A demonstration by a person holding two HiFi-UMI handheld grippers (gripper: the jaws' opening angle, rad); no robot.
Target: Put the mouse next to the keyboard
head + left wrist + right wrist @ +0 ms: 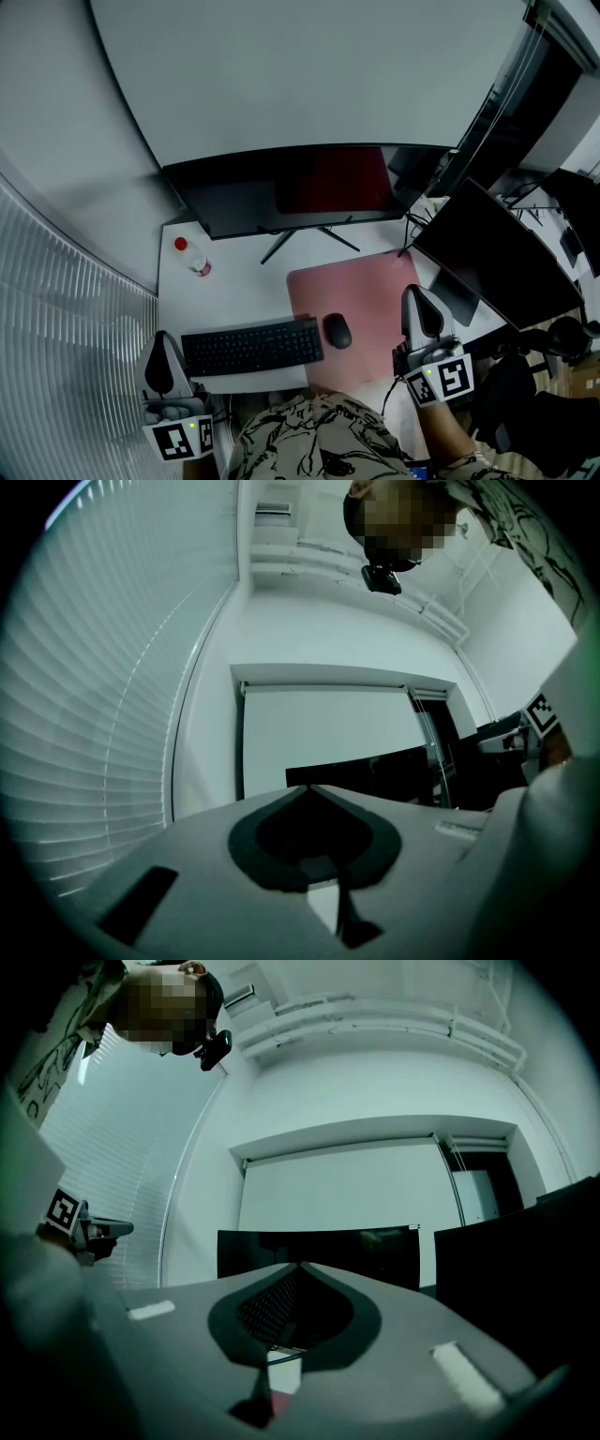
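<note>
A black mouse [337, 330] lies on the pink mouse pad [370, 291], just off the right end of the black keyboard [251, 347]. My right gripper [412, 294] hovers at the pad's right edge, to the right of the mouse, its jaws shut with nothing between them. My left gripper [161, 341] is held beyond the desk's left front corner, left of the keyboard, also shut and empty. In the left gripper view the left gripper [309, 787] shows its tips meeting in front of the monitor. In the right gripper view the right gripper [300, 1265] looks level at the monitor.
A wide dark monitor [300, 187] stands at the back of the white desk [234, 281]. A second dark screen [497, 255] is angled at the right. A bottle with a red cap [192, 255] stands at the back left. Window blinds [66, 337] run along the left.
</note>
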